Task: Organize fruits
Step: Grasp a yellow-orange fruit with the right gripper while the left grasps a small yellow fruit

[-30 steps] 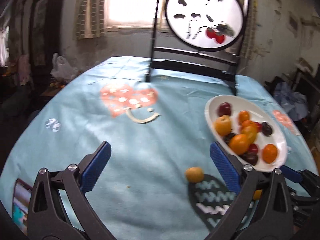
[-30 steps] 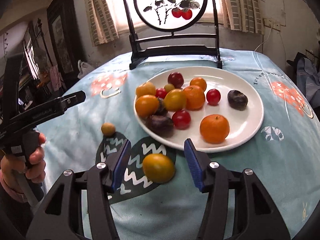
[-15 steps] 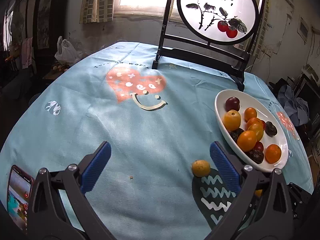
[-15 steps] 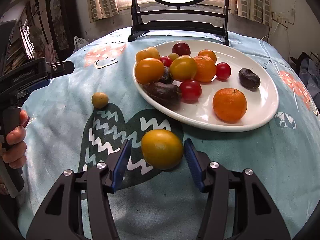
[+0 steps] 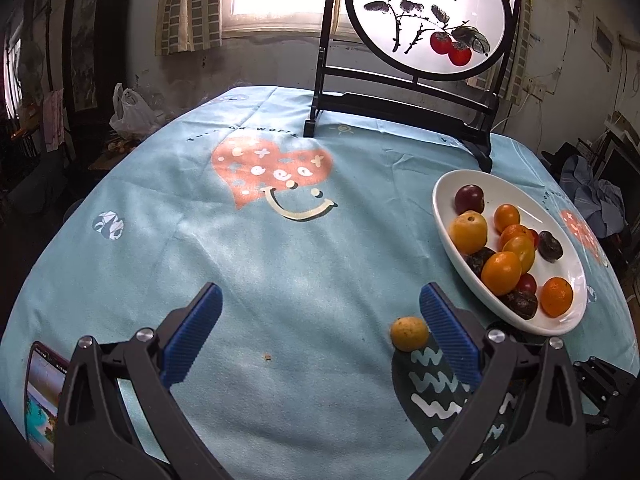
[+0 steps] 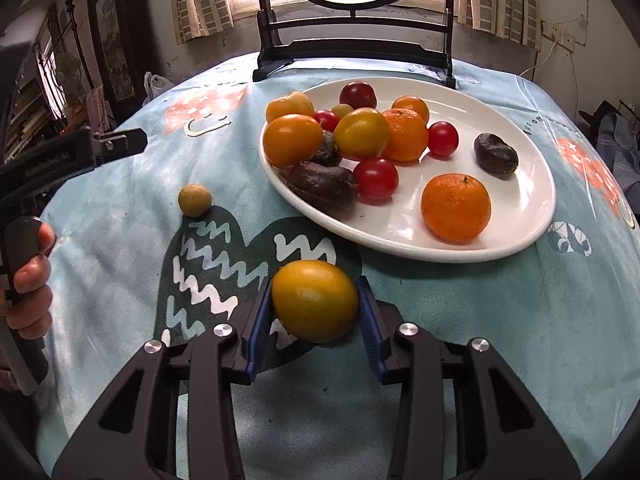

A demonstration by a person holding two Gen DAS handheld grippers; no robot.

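Right wrist view: right gripper low over the counter, jaws closed on a yellow-orange fruit, blue pads pressed vs both its sides. Fruit sits at near edge of the dark green heart print w/ white zigzags on the light blue cloth, just near of the white plate. Plate holds a pile: orange and yellow fruits, red cherry tomatoes, dark wrinkled fruits; one mandarin lies apart at near right of plate. Small tan fruit alone on cloth, left of plate, touching far edge of heart print. Person's left hand grips the other tool's handle at far left.

Left wrist view: left gripper w/ jaws wide open, nothing between them, over bare cloth. Small tan fruit just left of the right finger. Plate far right. Phone w/ lit screen at near left edge. Black-framed round painted screen stands at far side of counter.
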